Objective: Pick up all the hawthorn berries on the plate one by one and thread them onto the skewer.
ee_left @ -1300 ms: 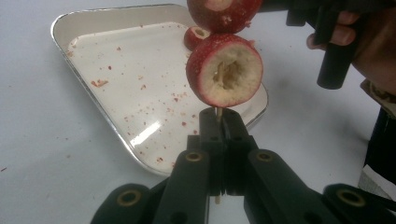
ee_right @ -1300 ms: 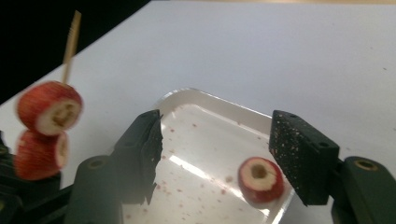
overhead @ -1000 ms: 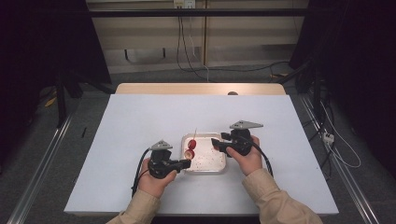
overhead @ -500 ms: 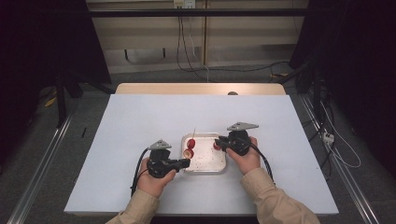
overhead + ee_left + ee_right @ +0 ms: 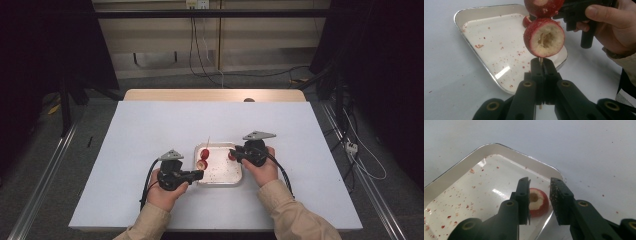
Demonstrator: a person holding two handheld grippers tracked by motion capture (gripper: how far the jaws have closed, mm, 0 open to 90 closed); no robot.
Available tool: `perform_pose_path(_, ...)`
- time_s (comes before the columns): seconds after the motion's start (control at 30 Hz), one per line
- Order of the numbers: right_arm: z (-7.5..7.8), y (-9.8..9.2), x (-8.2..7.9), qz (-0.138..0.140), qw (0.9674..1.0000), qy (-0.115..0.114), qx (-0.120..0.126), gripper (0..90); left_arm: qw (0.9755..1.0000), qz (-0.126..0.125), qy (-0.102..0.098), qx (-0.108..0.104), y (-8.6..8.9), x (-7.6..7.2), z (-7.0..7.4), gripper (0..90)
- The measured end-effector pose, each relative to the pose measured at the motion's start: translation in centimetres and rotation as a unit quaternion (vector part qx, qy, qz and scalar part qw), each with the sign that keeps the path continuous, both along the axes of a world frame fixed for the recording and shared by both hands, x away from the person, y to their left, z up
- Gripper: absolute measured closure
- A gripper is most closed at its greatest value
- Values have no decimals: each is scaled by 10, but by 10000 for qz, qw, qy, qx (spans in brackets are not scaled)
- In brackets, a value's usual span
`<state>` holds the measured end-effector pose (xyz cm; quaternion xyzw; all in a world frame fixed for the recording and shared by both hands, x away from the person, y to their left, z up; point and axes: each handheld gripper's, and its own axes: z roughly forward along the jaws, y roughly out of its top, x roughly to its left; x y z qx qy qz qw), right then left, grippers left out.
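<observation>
The step in hand looks like threading cored red fruit onto a skewer [image 5: 540,60]. The left tool [image 5: 199,174] is clamped shut on the thin wooden skewer just below a hollowed fruit [image 5: 544,37] already pushed onto it, with a second fruit [image 5: 543,6] above it on the same stick; the skewer stands over the near edge of the white tray [image 5: 471,53] on the counter [image 5: 150,130].

The right tool [image 5: 539,195] hangs over the tray's far corner, and its jaws have just been closing then easing a little; they straddle a loose fruit [image 5: 538,202] lying in the tray, though whether the pads yet press on it is hard to tell.

The next move calls for closing firmly on that fruit, lifting it, and lining its cored hole up with the skewer's free tip.
</observation>
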<state>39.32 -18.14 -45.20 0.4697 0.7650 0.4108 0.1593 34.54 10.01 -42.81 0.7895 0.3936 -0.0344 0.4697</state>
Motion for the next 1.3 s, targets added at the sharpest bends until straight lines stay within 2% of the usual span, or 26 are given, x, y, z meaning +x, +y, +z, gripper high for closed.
perform_pose_path(0.13,0,4,-3,111,9998,136,86,637,10000,-7,-6,-1,-1,0,0,894)
perform_pose_path(0.23,-1,8,-5,188,9997,152,103,650,10000,0,-8,-6,-1,-1,0,894)
perform_pose_path(0.33,-1,8,-5,186,9992,257,232,670,10000,-7,-2,-1,-1,-1,0,894)
perform_pose_path(0.57,-5,8,-8,207,9984,426,293,684,10000,-3,-1,5,-1,-1,0,894)
perform_pose_path(0.63,-7,8,-8,213,9982,445,335,737,10000,-9,-14,12,-1,0,1,894)
perform_pose_path(0.83,-6,7,-9,221,9971,547,479,743,10000,-18,-5,7,-1,-1,1,894)
perform_pose_path(0.93,0,5,-10,167,9960,507,722,744,10000,-21,18,0,-1,-1,1,894)
perform_pose_path(1.0,8,1,-10,67,9935,444,1044,744,10000,-37,20,-7,-3,-2,0,894)
perform_pose_path(1.07,15,-1,-11,57,9916,404,1226,744,10000,-90,38,2,-5,-3,0,894)
perform_pose_path(1.2,34,-2,-15,58,9891,205,1458,744,9998,-172,52,5,-10,-5,-1,894)
perform_pose_path(1.3,46,0,-17,107,9886,49,1501,744,9997,-240,84,25,-12,-7,-1,894)
